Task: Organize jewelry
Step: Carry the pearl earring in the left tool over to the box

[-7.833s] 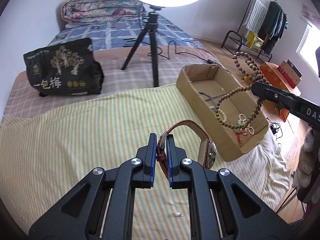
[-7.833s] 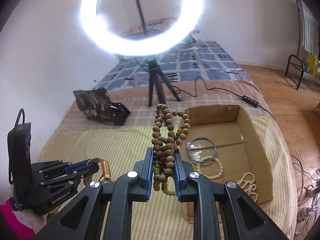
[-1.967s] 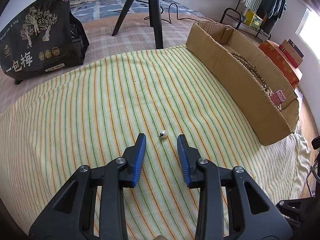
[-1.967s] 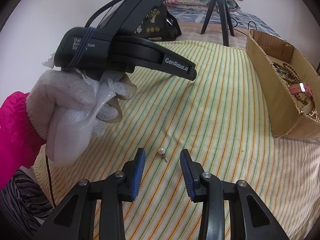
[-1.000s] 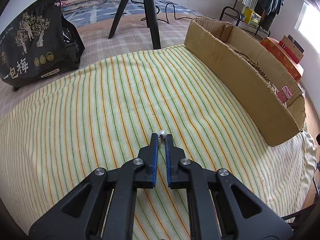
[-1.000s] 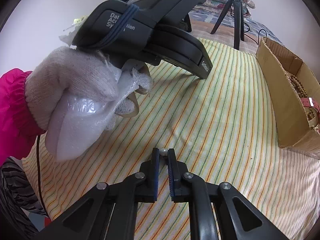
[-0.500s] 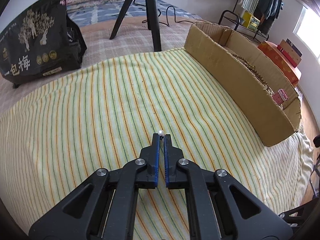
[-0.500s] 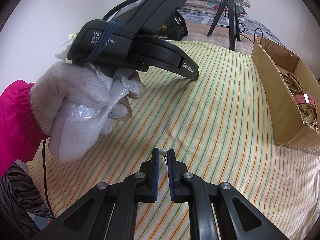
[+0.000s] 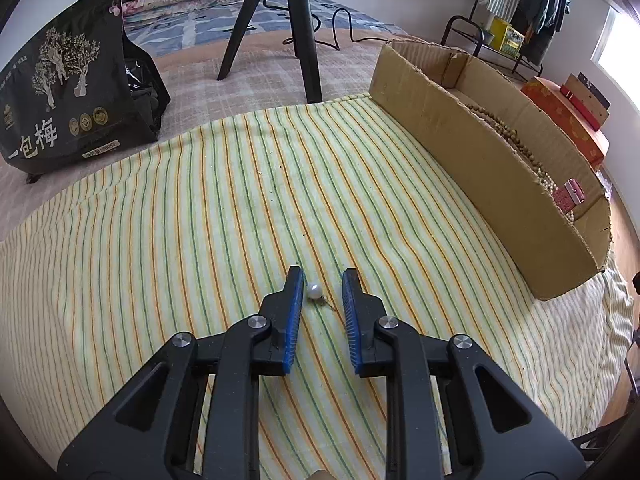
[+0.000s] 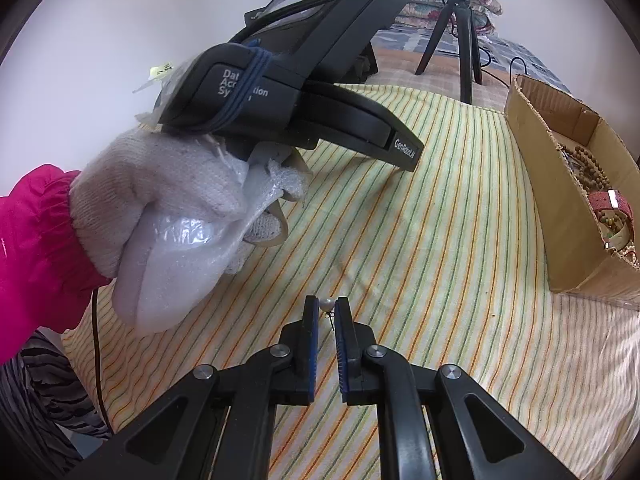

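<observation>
A pearl earring lies on the striped cloth, between the spread fingers of the left gripper, well apart from the cardboard box. The right gripper pinches a second pearl earring near that box. Beads and a red strap already sit in the box, so most sorting looks done; these two remain. Beyond the box stand a tripod, a black bag and a clothes rack.

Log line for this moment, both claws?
left claw: open, pearl stud loose on striped cloth inside gap | right claw: shut on second pearl stud | cardboard box: beads inside
</observation>
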Available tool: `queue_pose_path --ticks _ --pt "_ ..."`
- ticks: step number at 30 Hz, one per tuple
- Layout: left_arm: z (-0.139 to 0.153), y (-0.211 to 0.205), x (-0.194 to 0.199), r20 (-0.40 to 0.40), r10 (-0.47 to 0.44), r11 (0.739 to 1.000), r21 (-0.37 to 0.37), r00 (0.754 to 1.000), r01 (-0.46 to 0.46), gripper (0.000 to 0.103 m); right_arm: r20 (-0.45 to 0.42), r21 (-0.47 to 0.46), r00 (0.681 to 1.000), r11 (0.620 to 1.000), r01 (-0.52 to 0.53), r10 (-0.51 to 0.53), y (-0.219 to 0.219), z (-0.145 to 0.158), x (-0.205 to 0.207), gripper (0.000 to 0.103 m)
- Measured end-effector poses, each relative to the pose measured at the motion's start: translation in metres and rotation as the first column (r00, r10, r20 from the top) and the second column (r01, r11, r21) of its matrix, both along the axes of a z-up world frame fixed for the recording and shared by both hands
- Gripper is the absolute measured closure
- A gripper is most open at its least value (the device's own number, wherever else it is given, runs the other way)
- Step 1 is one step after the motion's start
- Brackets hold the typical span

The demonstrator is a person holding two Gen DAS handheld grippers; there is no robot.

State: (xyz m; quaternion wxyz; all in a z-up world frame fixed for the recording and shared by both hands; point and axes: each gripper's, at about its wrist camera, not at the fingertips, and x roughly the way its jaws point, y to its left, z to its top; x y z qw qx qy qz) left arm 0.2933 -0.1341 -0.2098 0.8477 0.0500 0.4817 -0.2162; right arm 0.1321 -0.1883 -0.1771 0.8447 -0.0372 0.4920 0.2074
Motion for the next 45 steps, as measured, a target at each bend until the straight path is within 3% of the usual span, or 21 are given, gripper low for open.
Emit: queue_pose_path --ticks 2,4,12,24,35,45 --pt "-0.001 0.0 -0.001 0.004 0.002 1.0 0.002 1.0 -0.002 0.084 0.002 0.0 1.0 1.0 0.002 -0.002 -0.002 0.0 0.001 0.097" --pt "-0.002 -0.001 -0.003 0.014 -0.004 1.0 0.0 1.0 0.004 0.094 0.004 -0.002 1.0 1.0 0.009 -0.009 -0.004 0.0 0.003 0.097" --pt "0.006 0.004 -0.007 0.04 0.002 1.0 0.007 0.999 -0.002 0.094 0.018 0.0 0.999 1.0 0.03 -0.03 -0.01 0.004 0.007 0.097" --pt "0.06 -0.001 -0.013 0.126 0.004 0.997 -0.071 0.992 0.005 0.094 0.093 0.02 0.991 0.996 0.09 -0.092 -0.036 0.032 0.015 0.097" --pt "0.1 -0.025 -0.019 0.208 -0.005 0.992 -0.122 0.978 0.031 0.094 0.161 0.046 0.963 0.976 0.214 -0.219 -0.086 0.06 0.032 0.097" --pt "0.119 -0.05 -0.023 0.267 -0.018 0.989 -0.136 0.964 0.056 0.094 0.193 0.039 0.928 0.947 0.318 -0.319 -0.127 0.079 0.041 0.097"
